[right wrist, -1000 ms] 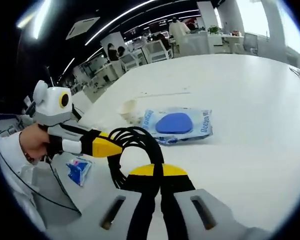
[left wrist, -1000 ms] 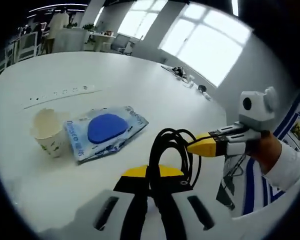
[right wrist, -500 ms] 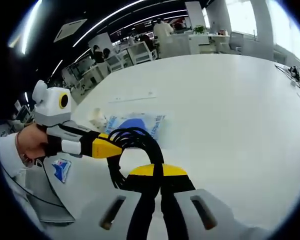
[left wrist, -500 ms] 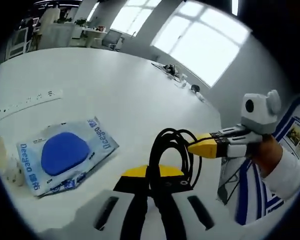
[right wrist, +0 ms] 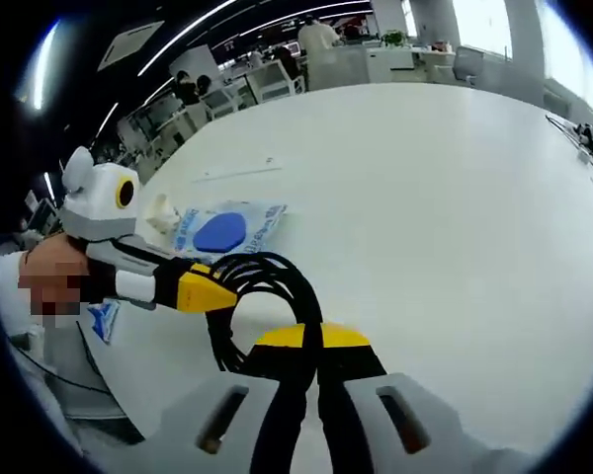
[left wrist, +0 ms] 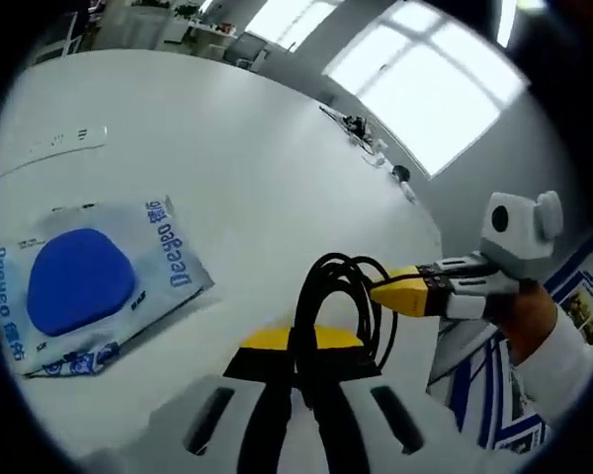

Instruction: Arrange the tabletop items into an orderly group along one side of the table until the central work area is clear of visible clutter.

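i hold a black cable [left wrist: 328, 296] with both my grippers, up over the white tabletop [left wrist: 237, 178]. in the left gripper view my left gripper [left wrist: 298, 348] has its fingers clenched on the looped cable, with the loop standing up just past the yellow tips. my right gripper [left wrist: 395, 293] comes in from the right side and its yellow fingers [left wrist: 403, 292] pinch the far side of the same loop. a hand [left wrist: 522, 314] and a white sleeve [left wrist: 563, 360] are behind it.

in the right gripper view my right gripper [right wrist: 311, 341] is shut tight on the cable [right wrist: 267, 296] too, and my left gripper [right wrist: 206, 291] reaches in from the left and grips the loop with its yellow fingers [right wrist: 200, 290].

a flat packet with a blue round thing inside [left wrist: 84, 286] lies on the tabletop, well apart from the cable, off to the left. in the right gripper view the same packet [right wrist: 225, 229] lies past the loop, with a paper cup [right wrist: 161, 212] just beside it. a long white power strip [left wrist: 44, 153] lies farther back on the tabletop
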Available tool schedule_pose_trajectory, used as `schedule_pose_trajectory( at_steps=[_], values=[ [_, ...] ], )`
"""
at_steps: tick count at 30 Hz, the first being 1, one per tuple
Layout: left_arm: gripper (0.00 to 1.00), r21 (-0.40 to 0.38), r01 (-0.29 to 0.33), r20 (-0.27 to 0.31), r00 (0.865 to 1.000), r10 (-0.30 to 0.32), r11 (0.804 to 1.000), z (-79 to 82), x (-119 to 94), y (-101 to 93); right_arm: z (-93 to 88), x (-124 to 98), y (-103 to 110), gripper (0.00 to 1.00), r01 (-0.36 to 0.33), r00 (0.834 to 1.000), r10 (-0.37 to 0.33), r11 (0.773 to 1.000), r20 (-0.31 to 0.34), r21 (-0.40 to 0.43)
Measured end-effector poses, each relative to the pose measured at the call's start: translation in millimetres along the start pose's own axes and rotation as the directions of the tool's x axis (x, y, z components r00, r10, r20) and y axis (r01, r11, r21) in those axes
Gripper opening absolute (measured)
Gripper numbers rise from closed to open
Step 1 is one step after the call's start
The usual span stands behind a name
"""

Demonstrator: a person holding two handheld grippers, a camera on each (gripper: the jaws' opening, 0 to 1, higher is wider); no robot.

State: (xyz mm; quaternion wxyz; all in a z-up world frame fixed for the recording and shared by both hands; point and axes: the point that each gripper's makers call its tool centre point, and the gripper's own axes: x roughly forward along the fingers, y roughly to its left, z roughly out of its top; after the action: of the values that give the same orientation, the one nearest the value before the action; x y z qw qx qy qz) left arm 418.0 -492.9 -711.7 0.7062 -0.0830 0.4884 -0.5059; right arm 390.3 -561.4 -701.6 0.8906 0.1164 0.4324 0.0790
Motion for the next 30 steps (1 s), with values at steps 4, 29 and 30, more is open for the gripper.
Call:
schedule_pose_trajectory(
  at_steps=[4, 29, 30],
  values=[
    [0.02, -0.039, -0.008, -0.021, 1.000, 0.007, 0.999, -4.2, 7.8, 6.6, -4.1, 10.0, -7.0, 0.00, 0.001, 1.000, -0.001, 1.000, -0.021, 0.002],
    [0.04, -0.085, -0.035, -0.090, 0.996, 0.027, 0.996, -25.1, 33.5, 20.8, -40.1, 40.5, -29.2, 0.01, 0.026, 0.992, -0.024, 0.999, -0.124, 0.018],
    [0.04, -0.084, -0.037, -0.085, 0.996, 0.030, 0.996, -24.5, 33.7, 21.9, -40.1, 40.8, -29.7, 0.01, 0.028, 0.992, -0.025, 0.999, -0.123, 0.019]
  ],
)
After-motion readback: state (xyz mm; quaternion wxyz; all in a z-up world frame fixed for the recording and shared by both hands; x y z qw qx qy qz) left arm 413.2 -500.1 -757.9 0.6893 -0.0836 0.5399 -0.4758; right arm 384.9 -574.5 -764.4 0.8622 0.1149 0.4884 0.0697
